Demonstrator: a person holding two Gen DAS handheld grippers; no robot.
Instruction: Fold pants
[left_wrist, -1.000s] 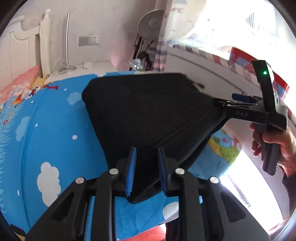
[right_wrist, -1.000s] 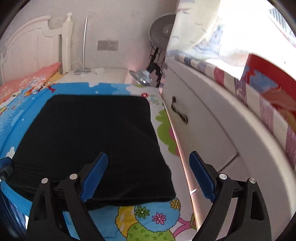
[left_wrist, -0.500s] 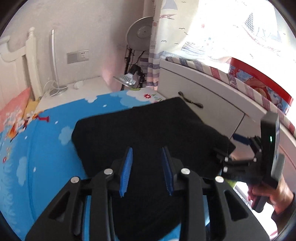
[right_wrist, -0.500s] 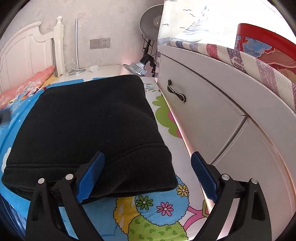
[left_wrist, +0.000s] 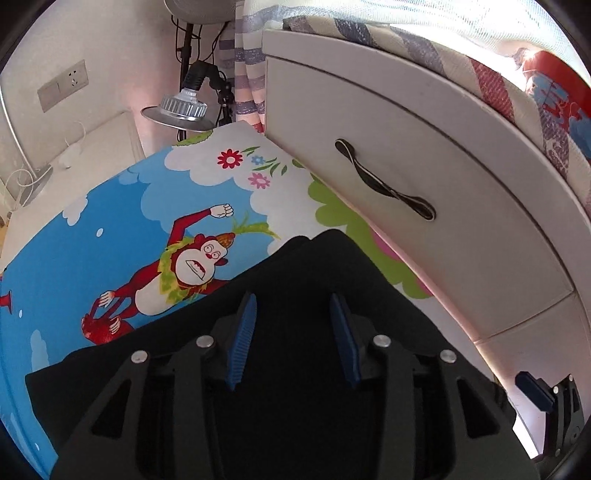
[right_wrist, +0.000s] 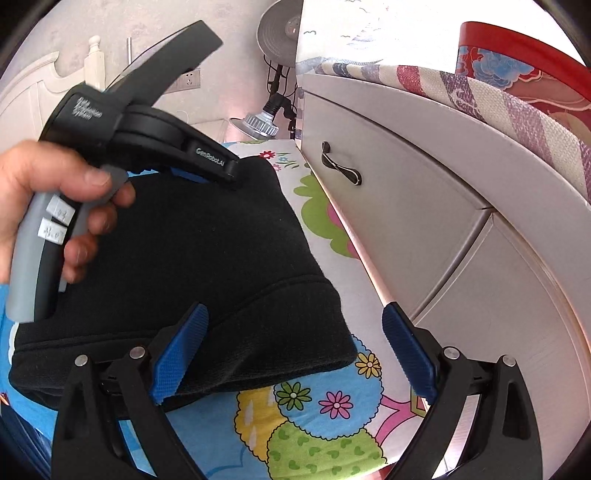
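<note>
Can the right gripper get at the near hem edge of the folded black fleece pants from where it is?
Probably yes. The right gripper is open, with the folded black fleece pants lying partly between its fingers, and nothing covers that edge. The left gripper sits at the far corner, out of the way.

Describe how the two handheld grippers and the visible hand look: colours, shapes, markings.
Both grippers are black plastic frames with silver bolts and ribbed blue finger pads: the left gripper and the right gripper. From the right wrist view, the left one has a grey pistol handle with two white labels and "GenRoboAI" lettering. The left hand is bare; no sleeve shows.
</note>
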